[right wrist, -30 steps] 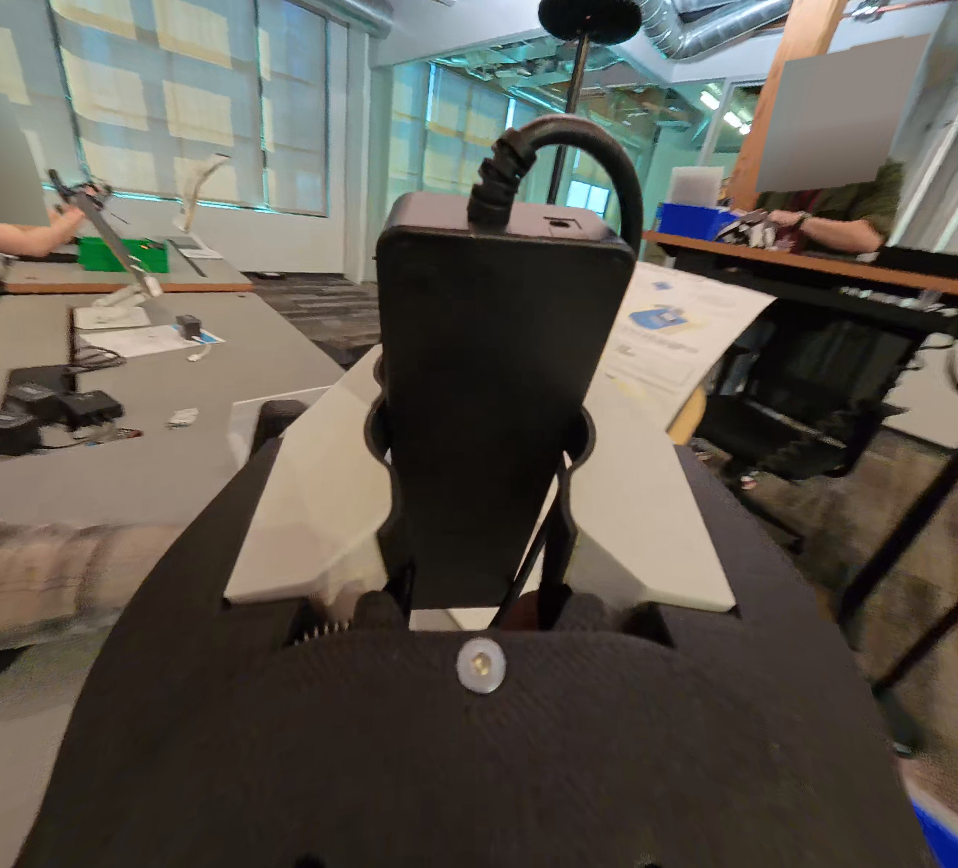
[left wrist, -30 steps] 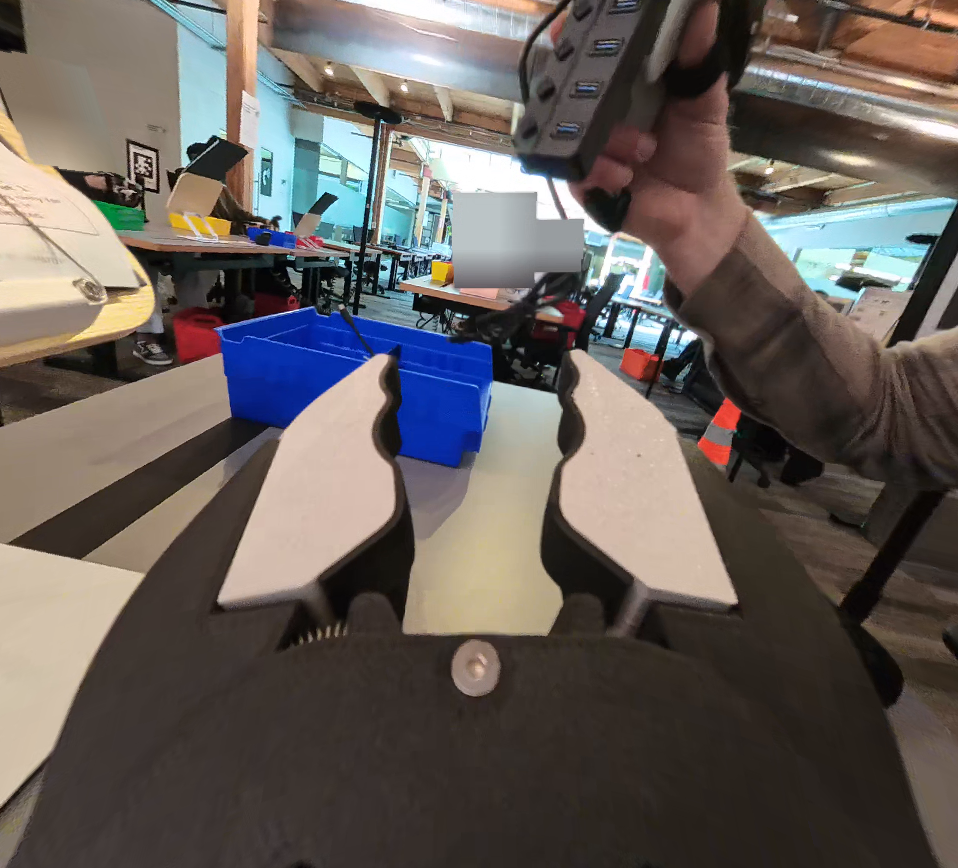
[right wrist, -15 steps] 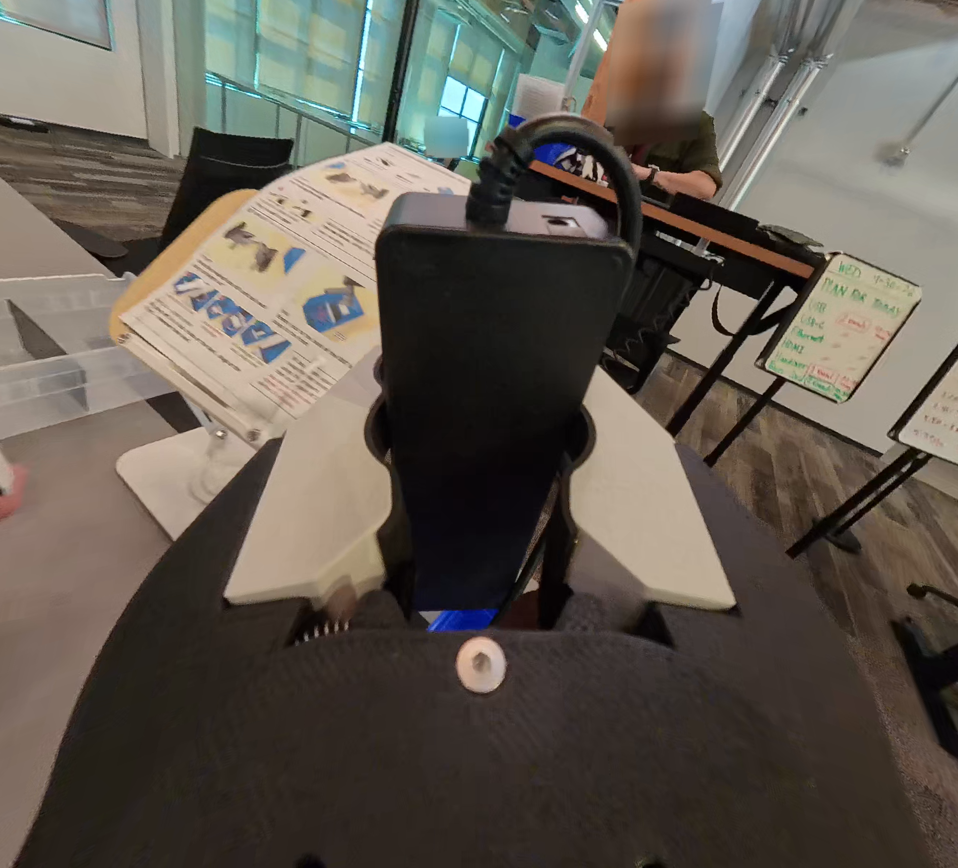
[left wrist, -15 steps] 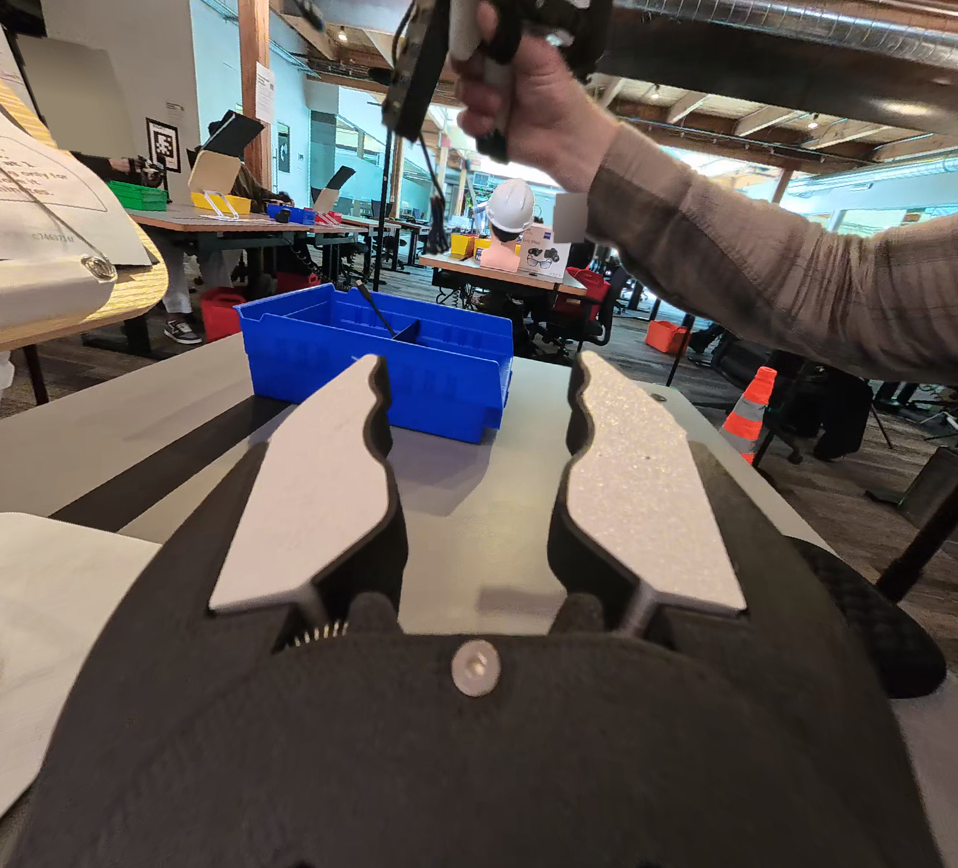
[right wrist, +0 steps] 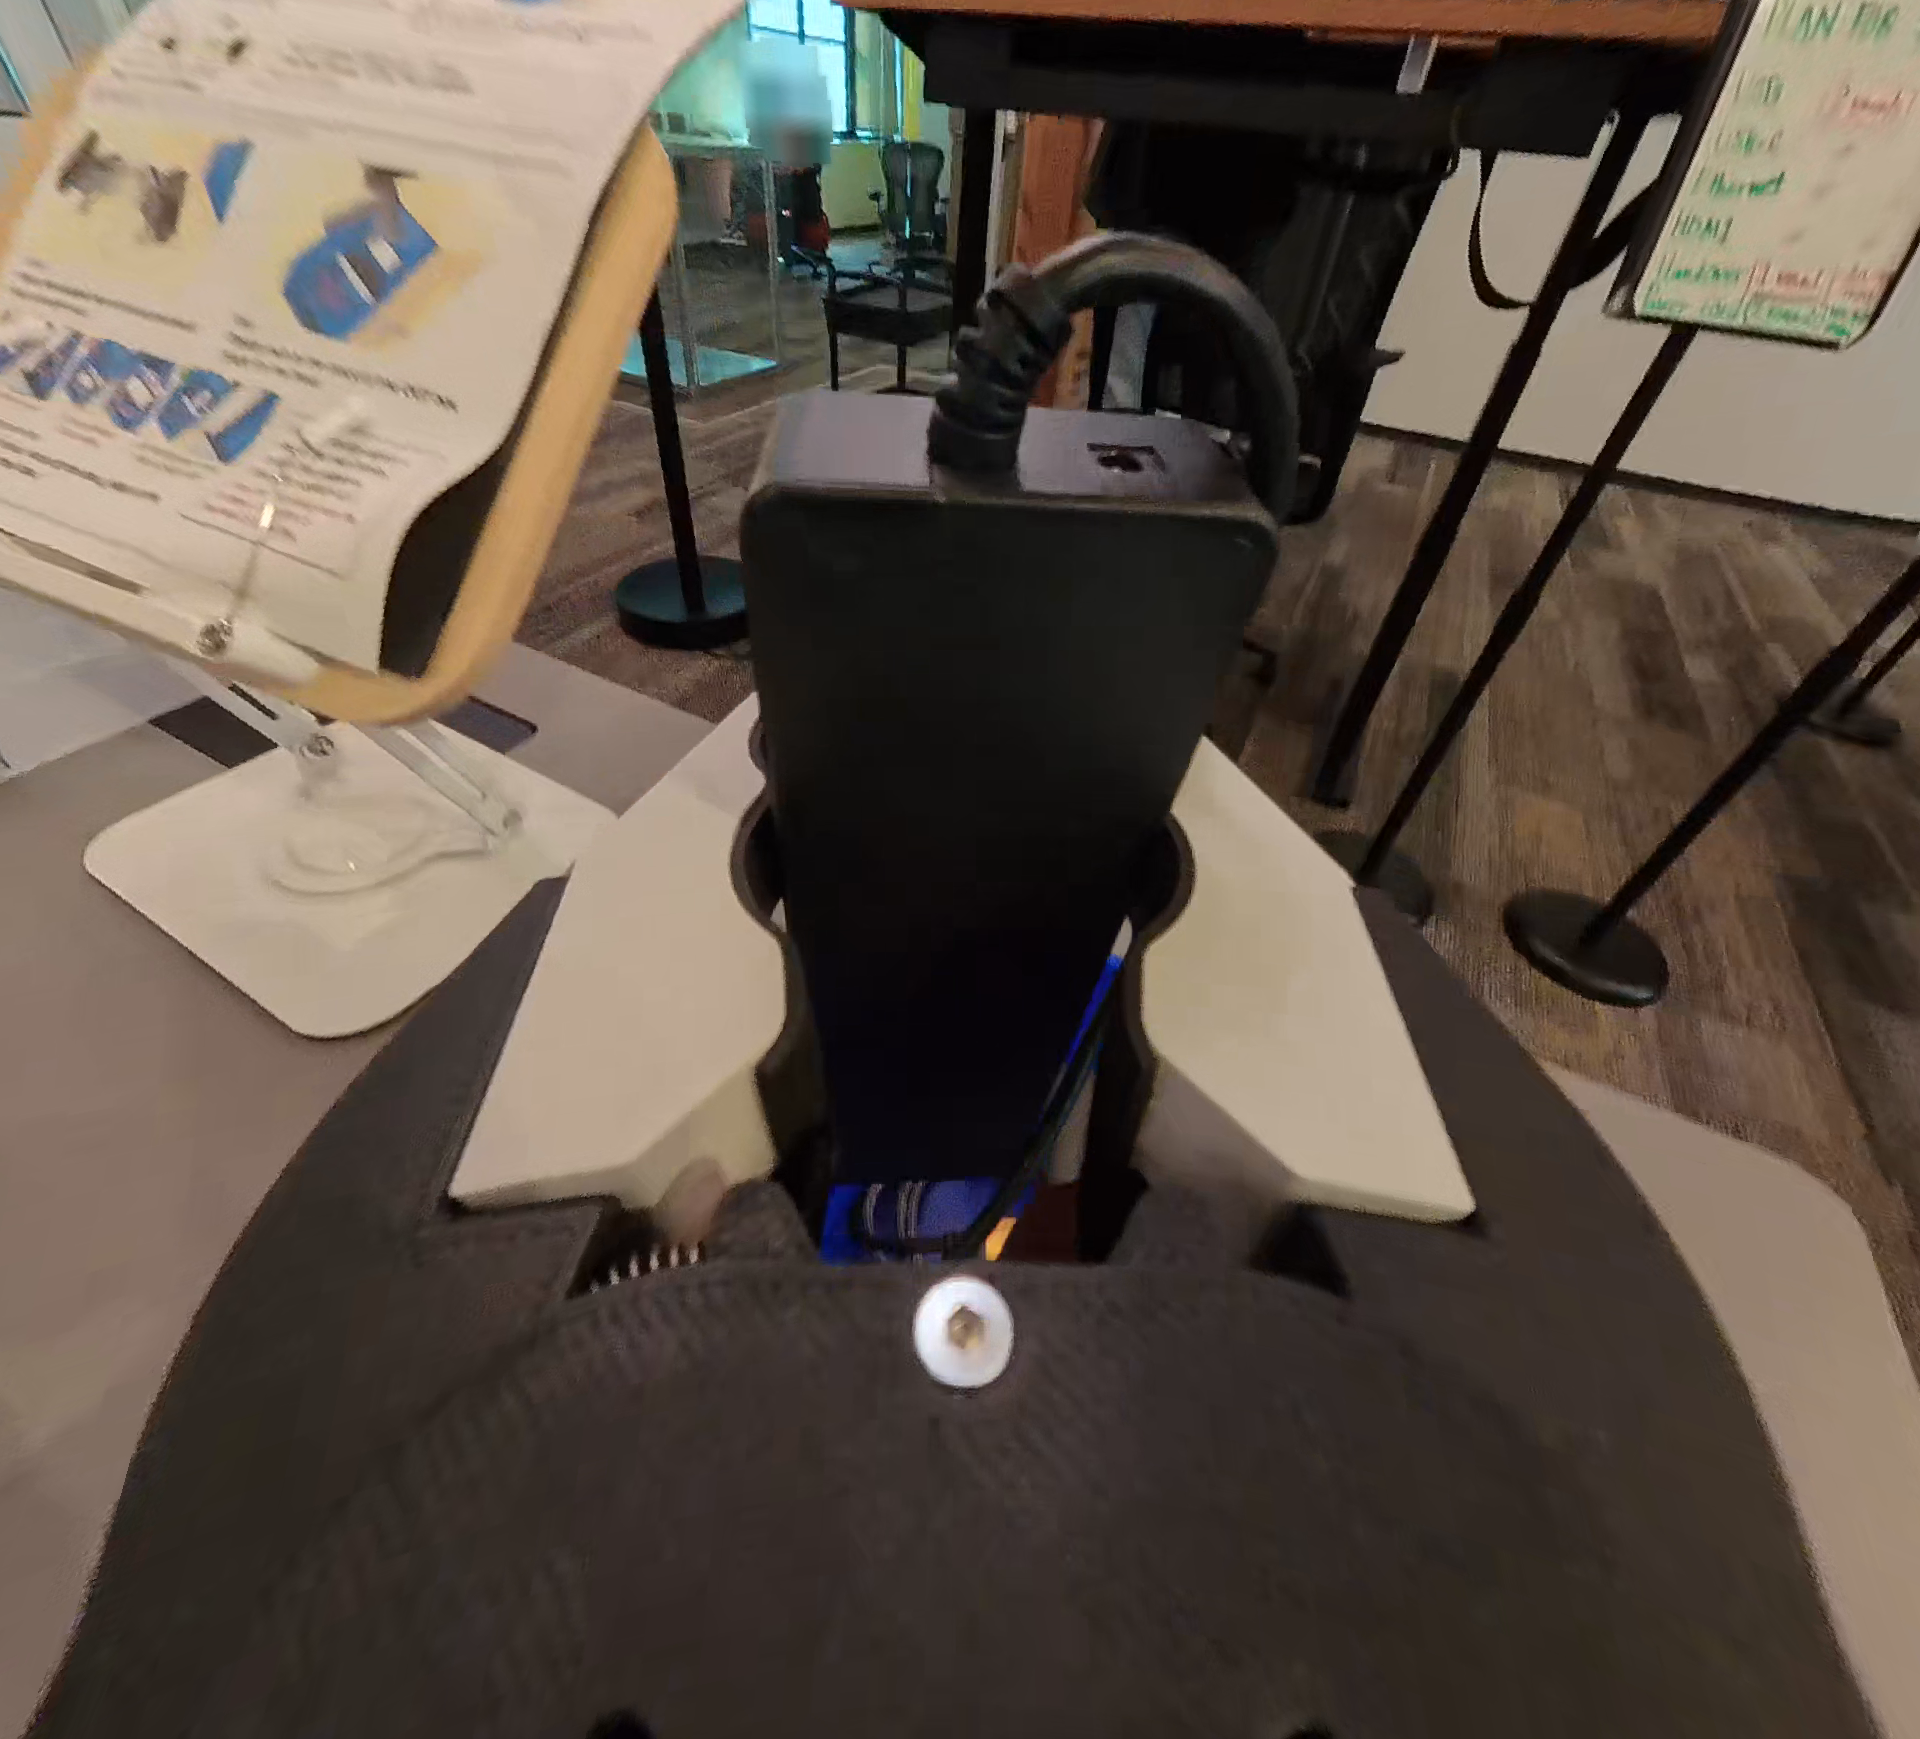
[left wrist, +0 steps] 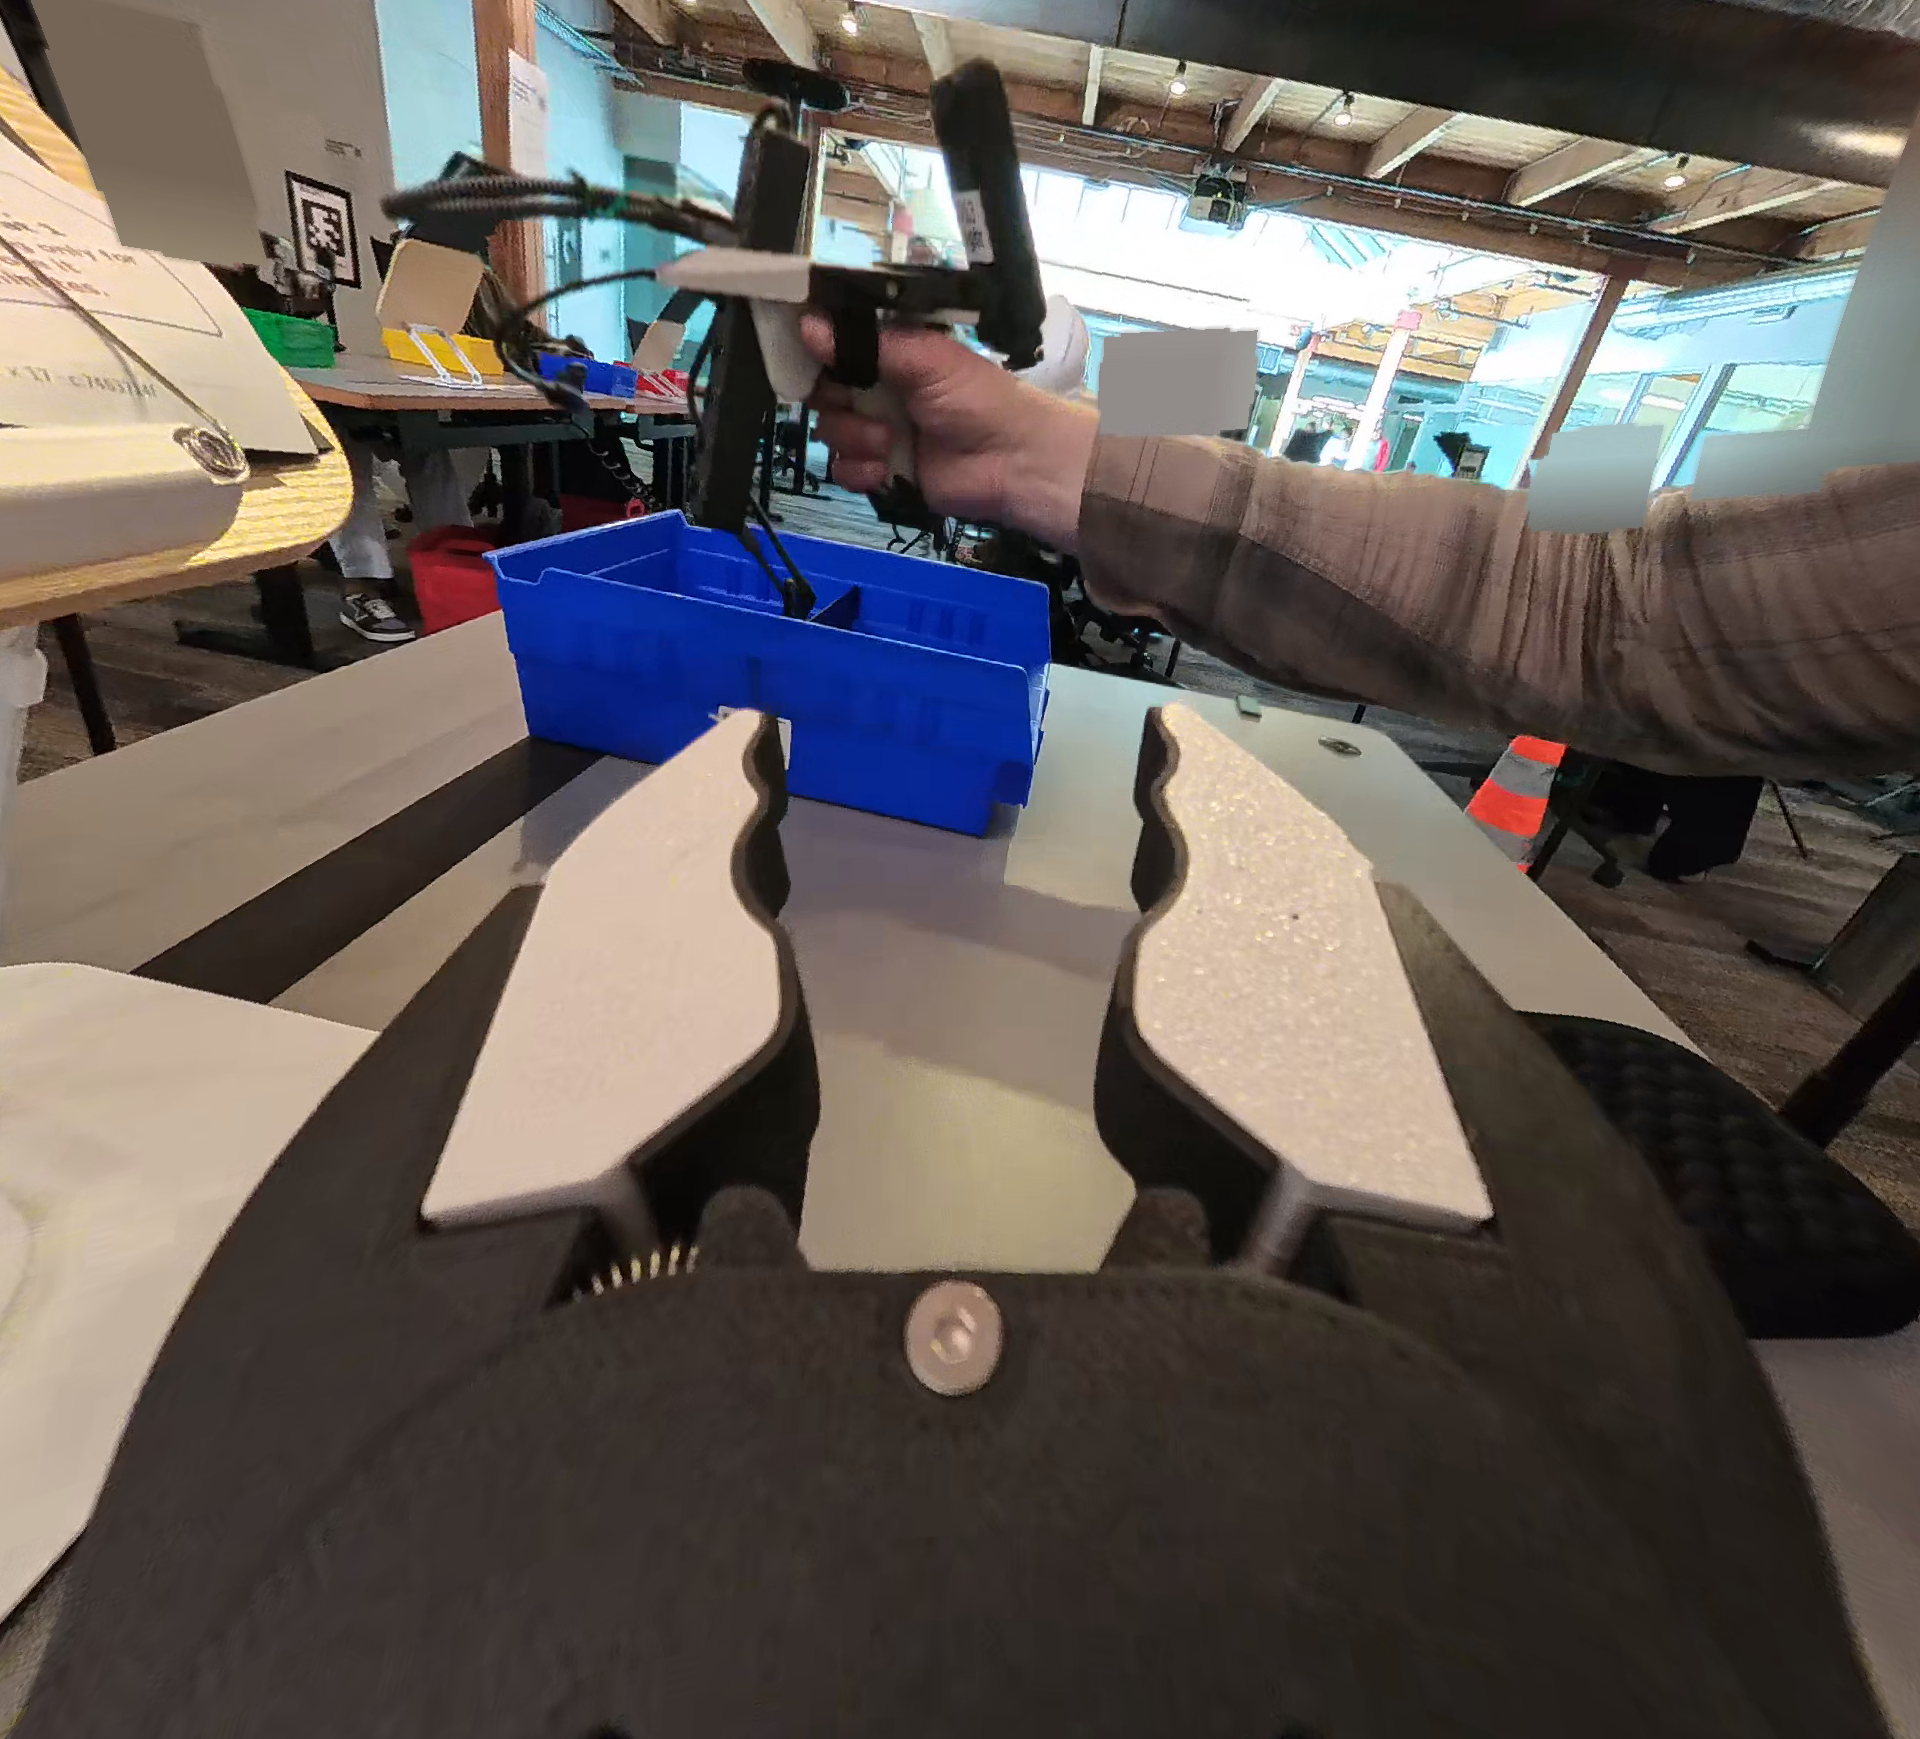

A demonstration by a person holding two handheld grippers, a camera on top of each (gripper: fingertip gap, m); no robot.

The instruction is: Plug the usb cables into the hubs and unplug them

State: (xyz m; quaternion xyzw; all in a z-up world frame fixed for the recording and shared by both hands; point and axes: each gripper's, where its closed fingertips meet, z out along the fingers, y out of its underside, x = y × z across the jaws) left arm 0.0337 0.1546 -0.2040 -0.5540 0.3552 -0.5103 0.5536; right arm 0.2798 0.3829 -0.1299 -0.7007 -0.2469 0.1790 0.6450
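My right gripper (right wrist: 961, 868) is clamped on the hub (right wrist: 997, 713), centre frame. I judge it rigid and light, best held by its long sides. My left gripper (left wrist: 961, 816) gapes empty. Only the left view shows the hub's cable (left wrist: 520, 198) trailing upper left above the blue bin (left wrist: 769, 650).

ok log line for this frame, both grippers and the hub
left gripper: open, empty, over table | right gripper: shut on usb hub, held above blue bin | hub cable: hanging loose
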